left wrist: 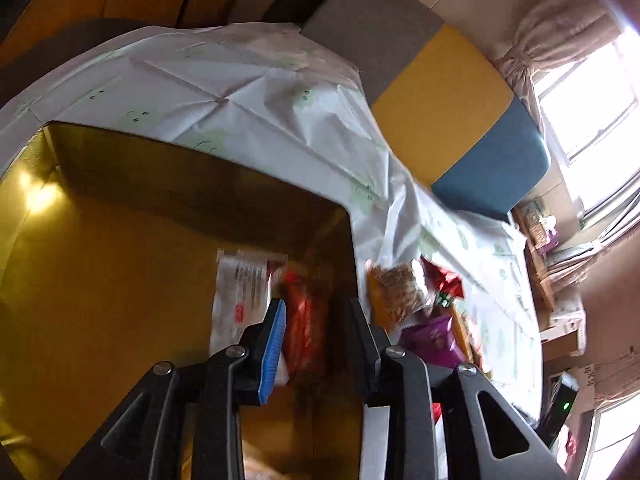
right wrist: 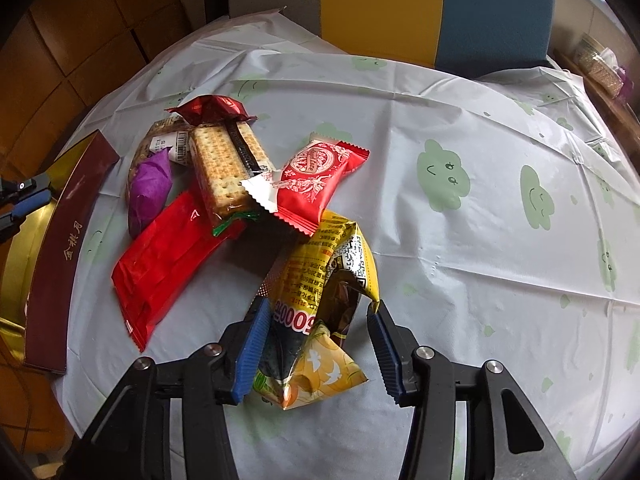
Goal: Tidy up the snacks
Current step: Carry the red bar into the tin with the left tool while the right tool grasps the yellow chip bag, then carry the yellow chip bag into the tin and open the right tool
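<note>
Between our left gripper (left wrist: 316,344) fingers, spread wide and gripping nothing: blurred red packet (left wrist: 306,332) inside gold box (left wrist: 120,280), white packet (left wrist: 240,300) just left of it. We judge packing step, one snack just dropped or about to be. Right gripper (right wrist: 316,344) fingers wide, straddling yellow snack bag (right wrist: 324,280), not yet clamped. Next: close on bag, carry left to box. Beyond fingertips: snack pile (right wrist: 224,172) on white cloud-print tablecloth (right wrist: 480,240); cushioned bench, curtained window behind.

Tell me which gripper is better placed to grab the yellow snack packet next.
Right. The right gripper is open with the yellow packet between its fingers, while the left gripper is over the gold box.
</note>
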Tool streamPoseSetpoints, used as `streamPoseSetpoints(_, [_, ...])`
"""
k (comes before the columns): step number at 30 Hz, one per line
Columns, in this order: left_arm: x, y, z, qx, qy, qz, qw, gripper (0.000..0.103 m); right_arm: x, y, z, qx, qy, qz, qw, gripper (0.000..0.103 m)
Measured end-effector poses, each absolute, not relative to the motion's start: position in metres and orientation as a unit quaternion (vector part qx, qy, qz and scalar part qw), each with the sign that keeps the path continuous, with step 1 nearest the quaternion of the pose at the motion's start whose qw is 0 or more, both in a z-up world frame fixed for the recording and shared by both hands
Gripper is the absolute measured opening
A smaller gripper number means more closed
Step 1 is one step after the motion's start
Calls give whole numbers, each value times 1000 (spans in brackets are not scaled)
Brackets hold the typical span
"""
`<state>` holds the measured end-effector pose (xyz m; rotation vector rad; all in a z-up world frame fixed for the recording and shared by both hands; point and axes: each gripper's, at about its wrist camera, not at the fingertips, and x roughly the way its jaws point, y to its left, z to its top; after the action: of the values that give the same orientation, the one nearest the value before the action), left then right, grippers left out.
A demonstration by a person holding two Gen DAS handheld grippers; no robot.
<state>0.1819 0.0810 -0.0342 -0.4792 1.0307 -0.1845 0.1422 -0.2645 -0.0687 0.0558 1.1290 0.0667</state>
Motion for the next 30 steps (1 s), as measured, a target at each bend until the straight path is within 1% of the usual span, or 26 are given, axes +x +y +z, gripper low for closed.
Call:
streamPoseSetpoints(5, [146, 79, -32, -169, 484, -67, 856, 30, 142, -260, -69, 16, 535, 35, 844, 48])
streamPoseSetpoints(6, [139, 77, -32, -157, 485, -65, 858, 30, 141, -258, -68, 18, 536, 40, 843, 42])
streamPoseSetpoints(10, [108, 72, -33, -125, 483, -63, 864, 30, 137, -254, -68, 4, 532, 39, 846, 42])
streamPoseSetpoints(16, [74, 65, -29, -83, 467, -64, 878, 30, 128, -259, -67, 23, 538, 39, 842, 40])
streamPoseSetpoints(20, [61, 62, -27, -57, 460, -63, 884, 30, 118, -261, -65, 55, 553, 48, 830, 36])
streamPoseSetpoints(24, [54, 66, -27, -52, 455, -59, 887, 30, 97, -254, -62, 71, 561, 65, 822, 33])
streamPoseSetpoints(30, [47, 70, -24, -46, 447, -44, 892, 30, 67, -229, -51, 102, 540, 108, 829, 32])
